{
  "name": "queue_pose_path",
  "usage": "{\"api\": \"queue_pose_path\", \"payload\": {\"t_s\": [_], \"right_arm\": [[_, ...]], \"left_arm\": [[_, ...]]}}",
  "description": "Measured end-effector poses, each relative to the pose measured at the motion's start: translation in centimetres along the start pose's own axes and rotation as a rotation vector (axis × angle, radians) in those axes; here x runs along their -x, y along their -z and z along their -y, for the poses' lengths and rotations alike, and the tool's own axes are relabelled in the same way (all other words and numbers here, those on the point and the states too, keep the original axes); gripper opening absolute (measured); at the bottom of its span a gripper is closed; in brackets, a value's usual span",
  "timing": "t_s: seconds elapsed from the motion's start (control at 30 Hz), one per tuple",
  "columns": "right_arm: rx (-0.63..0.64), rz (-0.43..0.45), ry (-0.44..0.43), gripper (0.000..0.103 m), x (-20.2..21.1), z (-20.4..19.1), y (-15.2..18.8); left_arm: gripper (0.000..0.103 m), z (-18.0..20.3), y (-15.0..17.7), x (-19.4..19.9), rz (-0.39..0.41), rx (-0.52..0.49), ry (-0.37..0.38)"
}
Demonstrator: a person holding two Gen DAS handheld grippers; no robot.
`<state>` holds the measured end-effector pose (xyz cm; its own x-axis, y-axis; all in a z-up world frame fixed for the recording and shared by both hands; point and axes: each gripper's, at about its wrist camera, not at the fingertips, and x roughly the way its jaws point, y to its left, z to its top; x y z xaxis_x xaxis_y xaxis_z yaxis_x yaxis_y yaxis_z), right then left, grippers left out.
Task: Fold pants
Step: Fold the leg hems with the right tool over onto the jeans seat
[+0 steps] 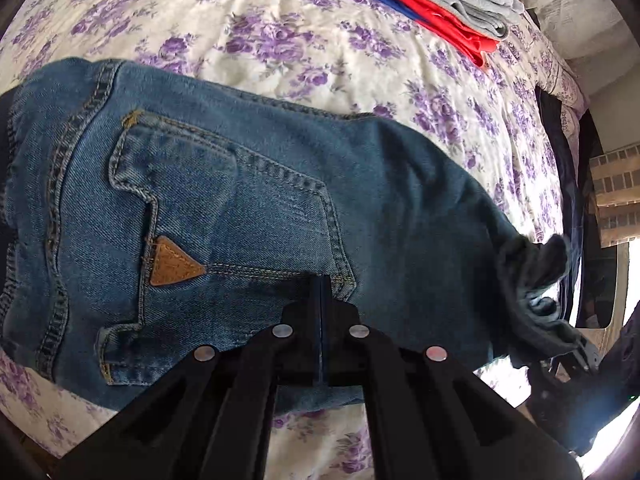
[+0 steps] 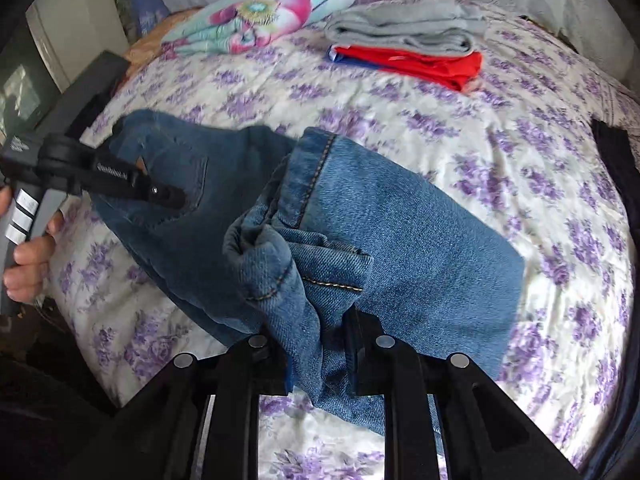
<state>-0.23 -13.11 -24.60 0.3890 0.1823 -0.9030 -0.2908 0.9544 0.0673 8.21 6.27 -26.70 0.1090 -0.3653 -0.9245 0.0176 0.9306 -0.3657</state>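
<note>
Blue jeans (image 1: 248,200) lie on the floral bedsheet, back pocket with a brown triangular patch (image 1: 174,264) facing up. My left gripper (image 1: 322,292) is shut with nothing between its fingers, tips pressing on the seat of the jeans near the pocket; it also shows in the right wrist view (image 2: 176,198). My right gripper (image 2: 316,344) is shut on the bunched leg ends of the jeans (image 2: 304,272) and holds them lifted over the folded legs (image 2: 420,248). The right gripper shows in the left wrist view (image 1: 576,350) at the right edge.
A folded pile of grey (image 2: 404,26) and red (image 2: 432,66) clothes lies at the far side of the bed (image 2: 520,152). A flowered pillow (image 2: 260,16) lies at the head. A dark garment (image 2: 616,160) lies at the right edge. A cabinet (image 2: 76,28) stands left.
</note>
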Motion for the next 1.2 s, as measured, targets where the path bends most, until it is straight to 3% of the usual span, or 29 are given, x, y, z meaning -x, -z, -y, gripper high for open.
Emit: {"api": "queue_pose_path", "payload": {"t_s": [0.1, 0.17, 0.23, 0.27, 0.3, 0.37, 0.43, 0.47, 0.57, 0.63, 0.7, 0.73, 0.8, 0.83, 0.9, 0.97, 1.07, 1.13, 1.2], "right_arm": [[0.045, -0.028, 0.039, 0.035, -1.1, -1.4, 0.1], [0.049, -0.068, 0.006, 0.042, -0.4, -1.8, -0.5], [0.007, -0.118, -0.065, 0.043, 0.8, -1.7, -1.1], [-0.024, -0.132, -0.126, 0.053, 1.6, -1.5, -1.4], [-0.053, -0.131, -0.183, 0.06, 2.6, -1.1, -1.6], [-0.102, -0.103, -0.276, 0.062, 4.7, -0.2, -2.3], [-0.146, -0.07, -0.295, 0.064, 6.0, 0.8, -2.8], [-0.155, -0.046, -0.28, 0.062, 6.3, 1.3, -2.9], [-0.18, -0.1, -0.262, 0.007, 3.9, 2.2, -3.0], [-0.197, -0.172, -0.269, 0.01, 0.5, 2.0, -2.0], [-0.201, -0.231, -0.237, 0.006, -3.1, 1.7, -0.8], [-0.23, -0.212, -0.242, 0.006, -3.1, 1.8, -0.9], [-0.253, -0.254, -0.24, 0.009, -2.5, 1.8, -1.8], [-0.254, -0.246, -0.249, 0.011, -1.8, 1.8, -2.3], [-0.236, -0.183, -0.261, 0.011, 0.4, 1.4, -3.5], [-0.21, -0.132, -0.221, 0.011, 1.4, 1.0, -5.0], [-0.198, -0.124, -0.144, 0.011, -0.3, 1.2, -6.4], [-0.215, -0.161, -0.118, 0.011, -2.9, 2.2, -6.2], [-0.249, -0.148, -0.125, 0.009, -4.6, 2.8, -5.8]], "left_arm": [[0.001, -0.7, 0.0, -0.2, 0.01, 0.011, 0.046], [0.001, -1.0, -0.1, -0.1, 0.005, 0.01, 0.075], [0.001, -1.4, -0.1, -0.1, 0.003, 0.012, 0.099], [0.001, -1.4, 0.0, -0.2, 0.003, 0.014, 0.102], [0.001, -1.4, 0.0, -0.2, 0.004, 0.013, 0.102], [0.001, -1.2, 0.0, -0.1, 0.007, 0.002, 0.094], [0.001, -1.1, 0.1, 0.0, 0.009, -0.011, 0.089], [0.001, -1.1, 0.1, 0.0, 0.007, -0.012, 0.091], [0.001, -1.2, -0.3, -0.2, -0.003, -0.004, 0.106], [0.001, -1.6, -0.1, -0.1, -0.009, -0.007, 0.109], [0.001, -1.5, -0.3, 0.0, -0.018, -0.012, 0.105], [0.001, -1.3, -0.4, 0.1, -0.021, -0.013, 0.095], [0.001, -1.0, -0.3, 1.3, -0.014, -0.016, 0.048], [0.001, -0.9, -0.1, 2.4, 0.009, -0.023, 0.038], [0.001, -1.3, 0.5, 5.3, 0.062, -0.018, 0.087], [0.002, -2.3, 1.2, 8.2, 0.115, 0.006, 0.117], [0.016, -5.0, 2.5, 12.0, 0.179, 0.077, 0.115], [0.046, -7.2, 3.2, 13.8, 0.215, 0.135, 0.091], [0.059, -9.4, 4.5, 15.1, 0.248, 0.186, 0.051]]}}
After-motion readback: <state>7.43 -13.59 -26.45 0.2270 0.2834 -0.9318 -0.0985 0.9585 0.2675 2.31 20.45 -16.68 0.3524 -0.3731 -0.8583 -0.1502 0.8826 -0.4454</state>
